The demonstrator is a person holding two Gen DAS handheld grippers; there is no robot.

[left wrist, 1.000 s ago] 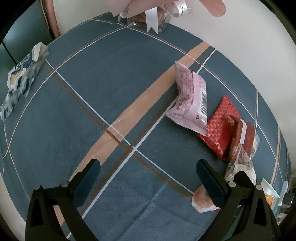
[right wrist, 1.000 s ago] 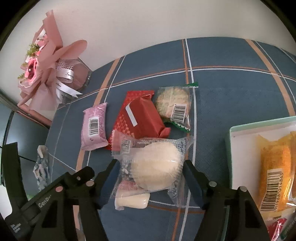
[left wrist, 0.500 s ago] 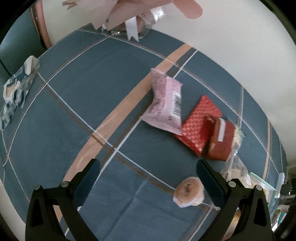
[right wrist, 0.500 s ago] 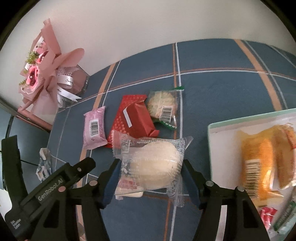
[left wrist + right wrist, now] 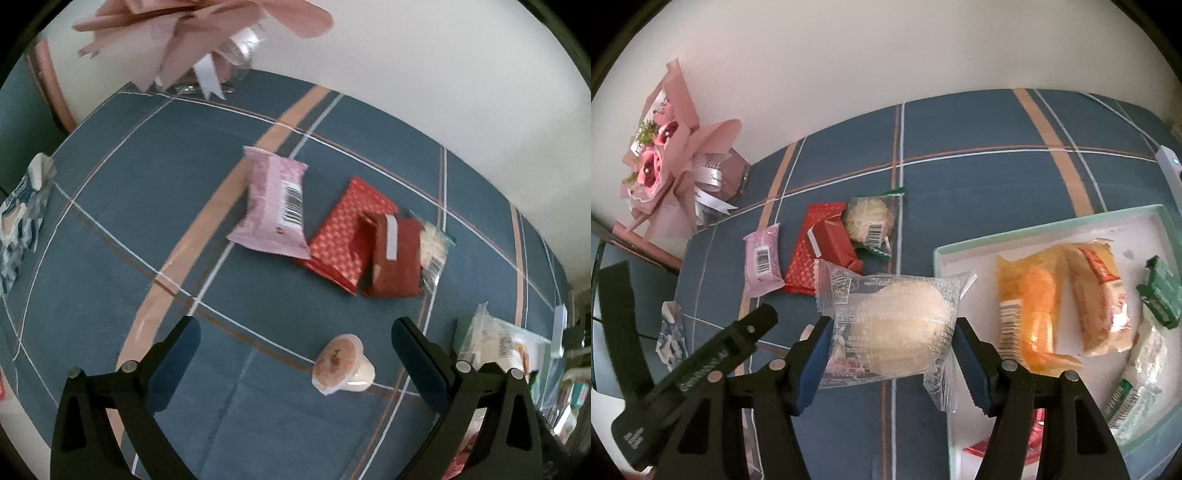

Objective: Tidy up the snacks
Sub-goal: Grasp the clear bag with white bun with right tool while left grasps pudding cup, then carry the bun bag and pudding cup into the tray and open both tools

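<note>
My right gripper (image 5: 892, 354) is shut on a clear-wrapped round cake (image 5: 894, 325) and holds it above the cloth, just left of the mint-rimmed tray (image 5: 1045, 221). The tray holds orange packs (image 5: 1030, 295) and green ones (image 5: 1160, 295). My left gripper (image 5: 295, 354) is open and empty above a small jelly cup (image 5: 341, 363). Beyond it lie a pink pack (image 5: 275, 206), a red patterned pack (image 5: 345, 230), a dark red pack (image 5: 393, 254) and a green-edged cookie pack (image 5: 434, 247). The held cake also shows at the right of the left wrist view (image 5: 491, 339).
A pink bouquet (image 5: 665, 162) stands at the table's back left by the wall. A blue-white pack (image 5: 22, 214) lies at the left edge. The plaid blue cloth (image 5: 979, 155) covers the table. A white device (image 5: 1171, 162) sits at the far right edge.
My right gripper has carried the cake to the right, close to the tray. My left gripper has swung right, bringing the jelly cup between its fingers' line of sight.
</note>
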